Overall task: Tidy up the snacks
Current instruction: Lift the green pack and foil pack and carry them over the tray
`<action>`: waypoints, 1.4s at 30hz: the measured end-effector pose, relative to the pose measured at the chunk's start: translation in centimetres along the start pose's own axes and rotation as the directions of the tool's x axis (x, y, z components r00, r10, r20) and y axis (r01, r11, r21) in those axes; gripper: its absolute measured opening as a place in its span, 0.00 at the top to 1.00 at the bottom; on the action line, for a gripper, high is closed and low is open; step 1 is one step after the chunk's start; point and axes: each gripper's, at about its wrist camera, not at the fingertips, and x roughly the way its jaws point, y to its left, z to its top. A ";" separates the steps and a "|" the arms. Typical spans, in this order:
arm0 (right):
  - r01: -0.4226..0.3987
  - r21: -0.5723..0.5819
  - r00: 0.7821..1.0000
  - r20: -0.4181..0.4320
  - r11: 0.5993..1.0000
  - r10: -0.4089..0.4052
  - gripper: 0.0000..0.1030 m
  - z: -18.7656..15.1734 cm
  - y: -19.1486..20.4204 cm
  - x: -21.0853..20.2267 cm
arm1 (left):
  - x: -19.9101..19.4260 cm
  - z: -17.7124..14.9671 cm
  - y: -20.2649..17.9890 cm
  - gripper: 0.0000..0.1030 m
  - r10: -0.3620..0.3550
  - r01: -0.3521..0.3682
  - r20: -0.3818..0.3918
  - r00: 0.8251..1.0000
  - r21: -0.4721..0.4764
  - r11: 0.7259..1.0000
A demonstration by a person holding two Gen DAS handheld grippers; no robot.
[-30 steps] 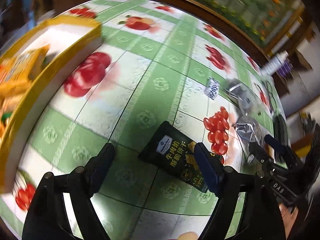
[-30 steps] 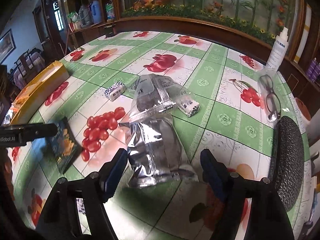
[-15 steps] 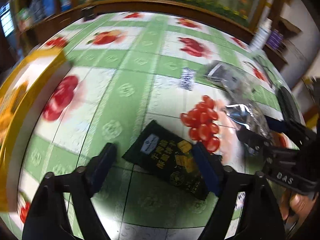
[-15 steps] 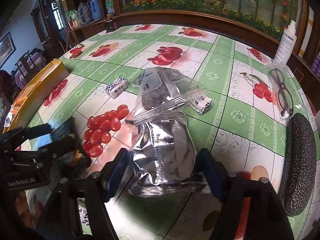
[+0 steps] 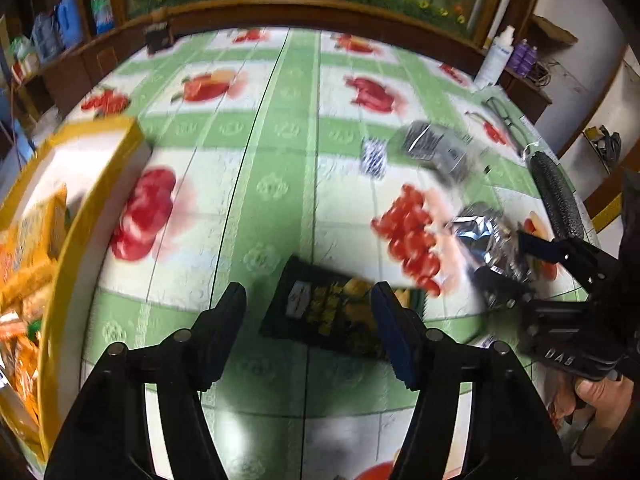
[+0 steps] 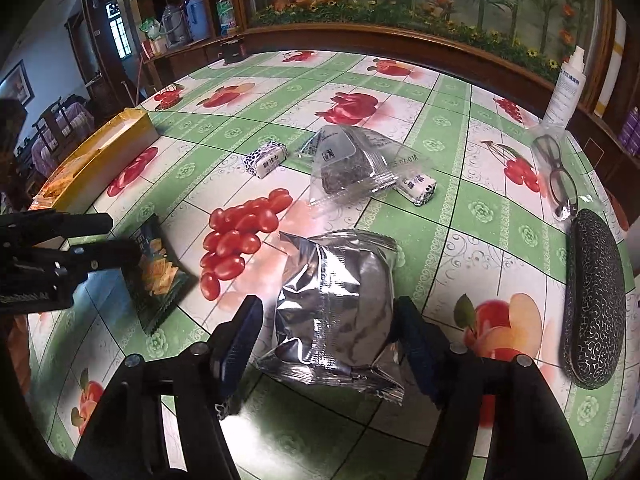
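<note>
Two grippers straddle snacks on the table: the left gripper loosely around the dark packet, the right gripper spread beside the silver bag, whose slick, puffy foil could squirt out.

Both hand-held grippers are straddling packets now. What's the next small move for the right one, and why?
Probably close the right hand-held gripper on the silver packet. The packet lies flat on the table between the fingers, whose jaws have just been opening and show gaps on both sides, so nothing is gripped yet.
</note>
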 end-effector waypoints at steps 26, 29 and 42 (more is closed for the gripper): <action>-0.065 0.087 0.997 -0.036 0.994 0.068 0.30 -0.7 -1.2 -0.6 | 1.9 -0.4 -5.0 0.30 -0.133 0.235 -0.202 0.970 0.916 0.325; -0.067 0.095 0.997 -0.038 0.993 0.071 0.29 -0.8 -1.4 -0.7 | 2.6 0.1 -5.0 0.29 -0.132 0.280 -0.251 0.959 0.916 0.286; -0.071 0.048 0.997 -0.029 0.996 0.072 0.25 -1.0 -0.9 -0.8 | 1.5 -2.9 -3.0 0.10 -0.017 0.312 -0.335 0.942 0.855 0.414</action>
